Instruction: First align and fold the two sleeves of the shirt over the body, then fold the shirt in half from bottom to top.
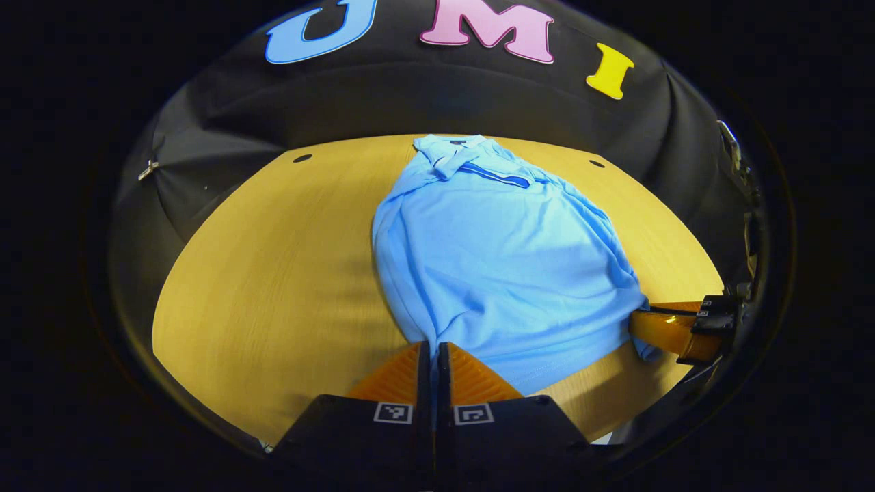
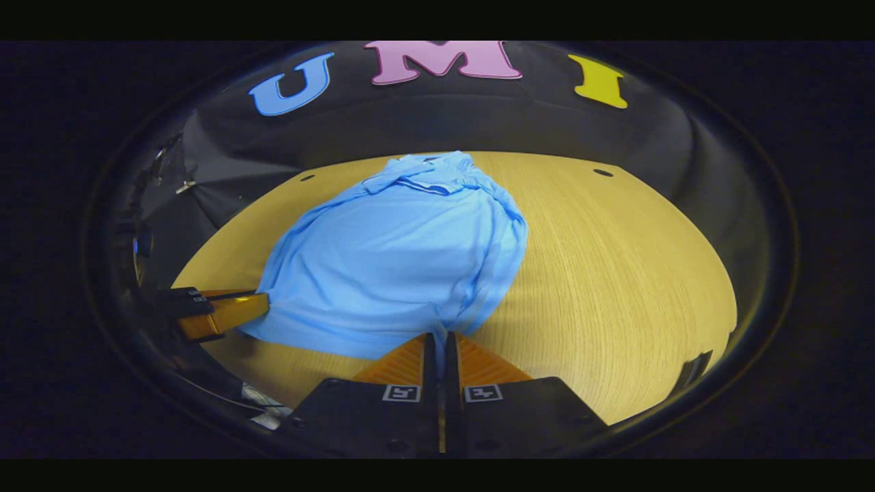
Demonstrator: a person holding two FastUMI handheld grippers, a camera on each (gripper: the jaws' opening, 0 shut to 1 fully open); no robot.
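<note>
Sleeves folded in. Both grippers, left point(image 1: 433, 350) & right point(image 2: 440, 339), jaws pinching shirt point(image 1: 499, 260) near hem corners; bottom-to-top fold pending.

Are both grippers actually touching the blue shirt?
Touching. The left gripper pinches the shirt hem in the left gripper view; the right gripper does likewise in its own.

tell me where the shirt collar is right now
The collar lies at the far end of the blue shirt, by the table's back edge near the black cloth wall, opposite the hem both grippers pinch.
</note>
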